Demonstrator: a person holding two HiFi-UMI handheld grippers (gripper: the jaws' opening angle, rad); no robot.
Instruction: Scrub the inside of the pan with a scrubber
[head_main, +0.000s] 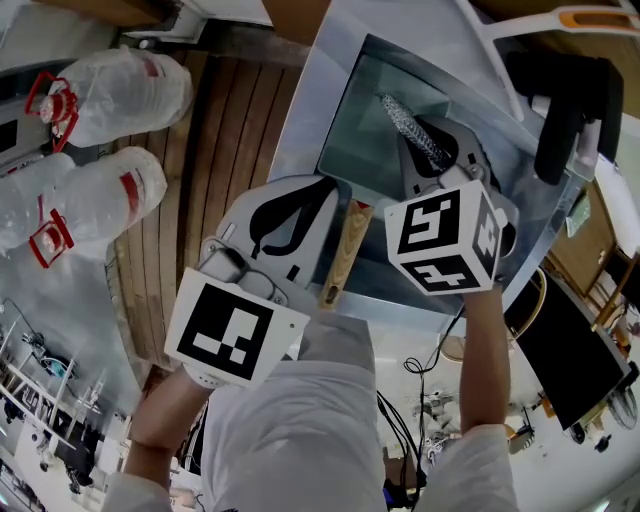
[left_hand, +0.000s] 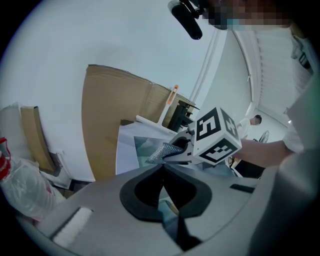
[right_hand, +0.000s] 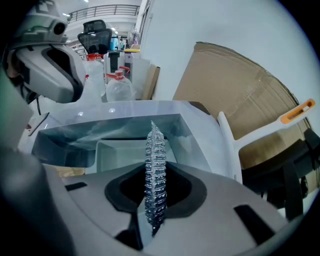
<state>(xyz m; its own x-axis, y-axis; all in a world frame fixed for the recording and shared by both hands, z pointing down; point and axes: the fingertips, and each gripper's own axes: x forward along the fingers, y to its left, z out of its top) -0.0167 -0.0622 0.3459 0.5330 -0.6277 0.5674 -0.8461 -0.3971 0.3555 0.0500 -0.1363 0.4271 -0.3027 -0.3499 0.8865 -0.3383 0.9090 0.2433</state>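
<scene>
A square steel pan (head_main: 362, 140) lies tilted ahead of me, its wooden handle (head_main: 343, 250) pointing back toward me. My right gripper (head_main: 428, 142) hovers over the pan's right side, shut on a silvery mesh scrubber (head_main: 405, 122) that sticks out past the jaws. In the right gripper view the scrubber (right_hand: 155, 145) stands edge-on between the jaws of that gripper (right_hand: 155, 175), above the pan (right_hand: 115, 150). My left gripper (head_main: 333, 187) sits at the pan's near left edge beside the handle. Its jaws (left_hand: 162, 169) meet with nothing visible between them.
Two large plastic water bottles (head_main: 120, 88) (head_main: 85, 200) lie left on a wooden slatted surface (head_main: 225, 140). A black chair (head_main: 570, 100) and a dark monitor (head_main: 570, 350) stand at the right. Cardboard (left_hand: 115, 115) leans behind the pan.
</scene>
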